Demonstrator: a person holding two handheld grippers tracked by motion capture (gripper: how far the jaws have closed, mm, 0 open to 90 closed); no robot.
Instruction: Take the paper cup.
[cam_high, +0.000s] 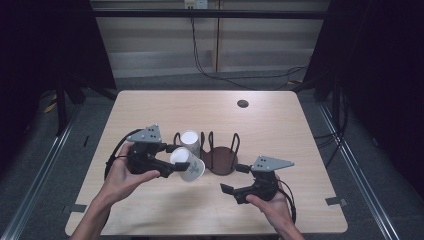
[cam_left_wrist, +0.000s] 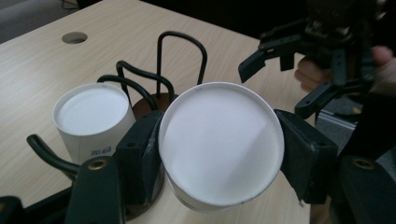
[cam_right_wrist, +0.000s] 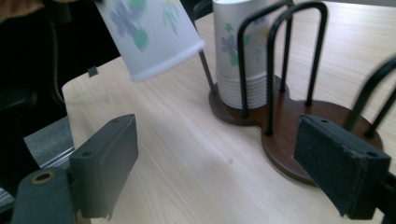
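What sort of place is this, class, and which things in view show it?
Probably a lab recording bay: a bare table ringed by black curtains, loose cables on the floor, and a hand-held claw gripping a cup.

Small blue print on the side of the paper cup (cam_left_wrist: 91, 122) in the rack, too blurred to read

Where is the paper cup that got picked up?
In the high view, the paper cup is left of centre, tilted in the left hand-held gripper, beside the wire cup holder.
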